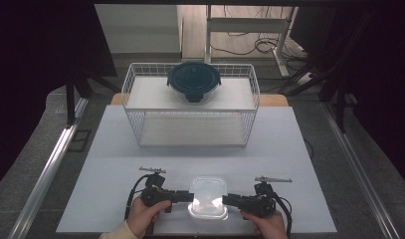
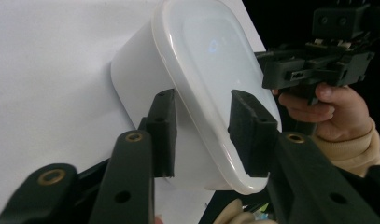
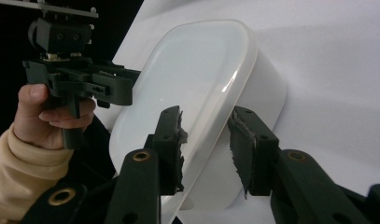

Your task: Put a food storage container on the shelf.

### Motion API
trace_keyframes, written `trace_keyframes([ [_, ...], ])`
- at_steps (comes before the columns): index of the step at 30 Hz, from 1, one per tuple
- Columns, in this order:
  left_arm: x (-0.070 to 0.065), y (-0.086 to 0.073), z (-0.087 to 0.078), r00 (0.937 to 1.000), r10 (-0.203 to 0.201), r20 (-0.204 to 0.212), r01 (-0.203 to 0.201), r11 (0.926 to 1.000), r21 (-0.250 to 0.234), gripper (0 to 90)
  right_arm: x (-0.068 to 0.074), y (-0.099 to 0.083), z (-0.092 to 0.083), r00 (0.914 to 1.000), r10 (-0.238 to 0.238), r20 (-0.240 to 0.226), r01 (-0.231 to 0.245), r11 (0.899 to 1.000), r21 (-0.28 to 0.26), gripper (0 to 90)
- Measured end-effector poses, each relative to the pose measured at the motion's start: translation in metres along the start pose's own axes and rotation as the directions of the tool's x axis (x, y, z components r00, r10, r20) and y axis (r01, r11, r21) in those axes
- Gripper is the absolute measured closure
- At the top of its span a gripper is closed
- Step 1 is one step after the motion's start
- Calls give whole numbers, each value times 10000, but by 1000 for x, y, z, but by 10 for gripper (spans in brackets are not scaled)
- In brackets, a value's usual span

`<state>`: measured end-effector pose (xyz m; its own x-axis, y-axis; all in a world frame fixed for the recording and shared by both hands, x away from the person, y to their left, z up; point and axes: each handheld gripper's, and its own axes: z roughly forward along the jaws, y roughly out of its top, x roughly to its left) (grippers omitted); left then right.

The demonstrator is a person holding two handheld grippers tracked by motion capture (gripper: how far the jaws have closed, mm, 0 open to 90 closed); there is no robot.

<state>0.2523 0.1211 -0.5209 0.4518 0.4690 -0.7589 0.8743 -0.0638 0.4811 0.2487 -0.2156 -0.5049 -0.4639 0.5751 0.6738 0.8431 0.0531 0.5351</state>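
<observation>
A white rectangular lidded container [image 1: 208, 196] sits near the front edge of the white tabletop, between my two grippers. From its left side, my left gripper [image 1: 190, 196] has its jaws closed over the container's [image 2: 201, 60] edge, one pad on the lid and one on the body [image 2: 206, 135]. My right gripper [image 1: 226, 200] does the same from the right side [image 3: 206, 149], its pads on the container's [image 3: 192, 79] lid and wall. A hand holds each gripper. The container looks level on the table in the high view.
A white wire two-level rack [image 1: 190, 117] stands at the back of the table. A round glass bowl with a dark blue lid [image 1: 193, 81] rests on its top level. The white tabletop [image 1: 115, 149] lies bare between rack and container. Dark curtains flank both sides.
</observation>
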Motion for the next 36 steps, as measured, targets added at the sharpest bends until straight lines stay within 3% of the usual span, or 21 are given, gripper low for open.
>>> trace_keyframes([
  [7, -5, -2, -4, 10000, 10, -58, -12, 9997, -251, 689, 3, -1, -3, 10000, 67, 5, -67, 9999, -113, 683],
  [26, -13, -3, -15, 9982, 592, -3, -591, 9957, -715, 805, 8, 0, -12, 9993, -293, -234, 278, 9977, -616, 802],
  [36, -17, -5, -15, 9946, 1011, -230, -1027, 9913, -828, 809, 11, 0, -12, 9969, -784, -58, 778, 9942, -746, 808],
])
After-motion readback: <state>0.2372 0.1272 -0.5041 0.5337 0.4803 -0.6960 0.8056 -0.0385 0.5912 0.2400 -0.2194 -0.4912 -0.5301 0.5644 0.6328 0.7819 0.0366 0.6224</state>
